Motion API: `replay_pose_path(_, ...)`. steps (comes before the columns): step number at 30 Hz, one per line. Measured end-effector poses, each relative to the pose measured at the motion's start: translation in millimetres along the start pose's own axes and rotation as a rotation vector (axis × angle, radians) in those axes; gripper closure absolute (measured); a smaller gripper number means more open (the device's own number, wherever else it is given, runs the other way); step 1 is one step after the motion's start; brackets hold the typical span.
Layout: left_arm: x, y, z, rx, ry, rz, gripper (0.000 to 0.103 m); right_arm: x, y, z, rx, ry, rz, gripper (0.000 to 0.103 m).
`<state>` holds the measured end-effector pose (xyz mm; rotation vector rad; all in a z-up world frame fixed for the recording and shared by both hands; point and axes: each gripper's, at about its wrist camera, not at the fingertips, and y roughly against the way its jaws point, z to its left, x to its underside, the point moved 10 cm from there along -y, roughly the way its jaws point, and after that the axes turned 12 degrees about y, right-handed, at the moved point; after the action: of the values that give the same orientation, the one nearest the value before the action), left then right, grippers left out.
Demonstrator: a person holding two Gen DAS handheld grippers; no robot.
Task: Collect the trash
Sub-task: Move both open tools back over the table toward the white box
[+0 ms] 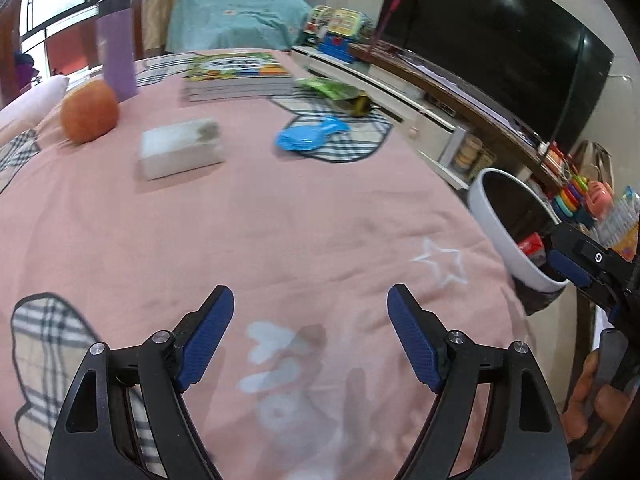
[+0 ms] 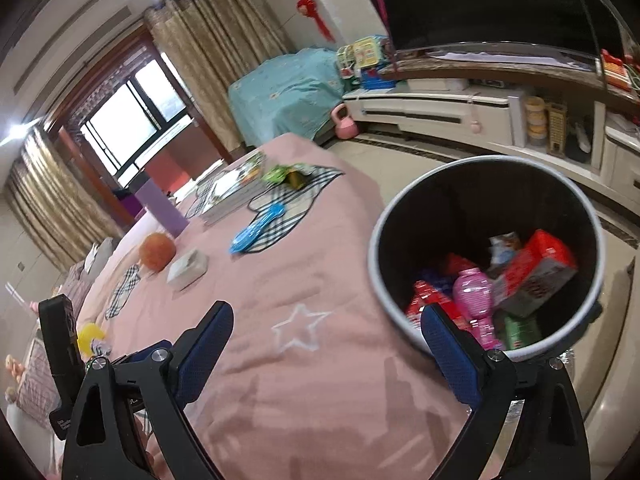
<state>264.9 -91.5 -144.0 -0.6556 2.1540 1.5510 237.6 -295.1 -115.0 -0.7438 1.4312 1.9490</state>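
Note:
A white trash bin (image 2: 592, 216) with a black liner stands by the bed's right edge; it holds a pink bottle (image 2: 474, 292), a red box (image 2: 536, 268) and wrappers. It also shows in the left wrist view (image 1: 492, 224). On the pink bedspread lie a blue wrapper (image 1: 308, 136), a green snack bag (image 1: 332, 88) and a white box (image 1: 180, 148). My left gripper (image 1: 310, 304) is open and empty above the bedspread. My right gripper (image 2: 326, 320) is open and empty, at the bin's near rim; it shows in the left wrist view (image 1: 572, 264).
An orange (image 1: 90, 112), a purple bottle (image 1: 116, 56) and a stack of books (image 1: 236, 74) sit at the far side of the bed. A TV (image 1: 500, 40) on a long cabinet (image 1: 400, 92) runs along the right. A pink kettlebell (image 2: 344, 122) stands on the floor.

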Motion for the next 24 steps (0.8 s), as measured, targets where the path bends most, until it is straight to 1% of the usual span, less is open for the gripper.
replay_pose_path(8, -7, 5, 41, -0.045, 0.038, -0.017, 0.022, 6, -26, 34, -0.040, 0.040, 0.041, 0.007)
replay_pose_path(13, -15, 0, 58, -0.076, 0.030, -0.018, 0.022, 8, -39, 49, -0.059, 0.055, 0.061, 0.007)
replay_pose_path(16, -25, -4, 67, -0.096, 0.004, -0.027, 0.021, 8, -43, 53, -0.068, 0.061, 0.068, 0.007)
replay_pose_path(19, -38, -11, 77, -0.129, -0.026, -0.018, 0.019, 6, -44, 56, -0.077, 0.070, 0.067, 0.007)
replay_pose_path(24, -60, -18, 93, -0.152, -0.023, -0.029, 0.019, 2, -52, 58, -0.081, 0.074, 0.070, 0.007)
